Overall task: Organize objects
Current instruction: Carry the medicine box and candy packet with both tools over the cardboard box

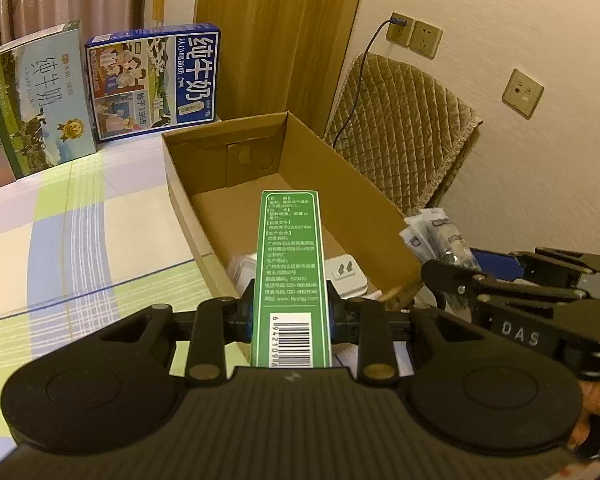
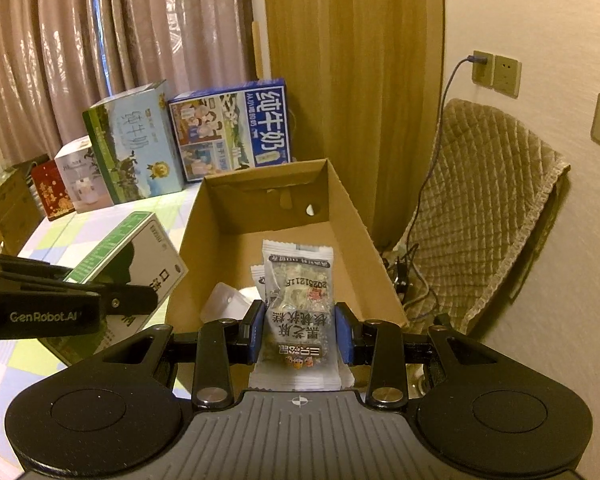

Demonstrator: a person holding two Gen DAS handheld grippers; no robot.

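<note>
Checked tablecloth [image 1: 60,220] in pale green, blue and cream covers the table, pink curtain [image 2: 100,40] and wood panel behind, cream wall with sockets to the right. 2 milk cartons stand at the far edge: a green-and-sky one [image 1: 40,96] and a blue one [image 1: 156,76] just beside it; right view also shows a white box and a red box further left of them. Open cardboard box [image 1: 372,196] sits on the table near its right edge, long side pointing away, mostly bare floor at the far end. Left gripper [image 1: 290,312] is pinching a long green carton [image 1: 290,264], barcode end toward the camera, the carton held lengthwise over the near left part of the box; in the right view it shows a white face with dark print [image 2: 140,256]. Right gripper [image 2: 300,334] has its blue pads pressed onto a clear snack packet [image 2: 296,304], held above the near end of the box. White items lie on the box floor at the near end, hard to identify. Quilted tan chair cover [image 2: 480,200] hangs right of the box, purple cable [image 2: 432,160] running from a wall socket down past it.
</note>
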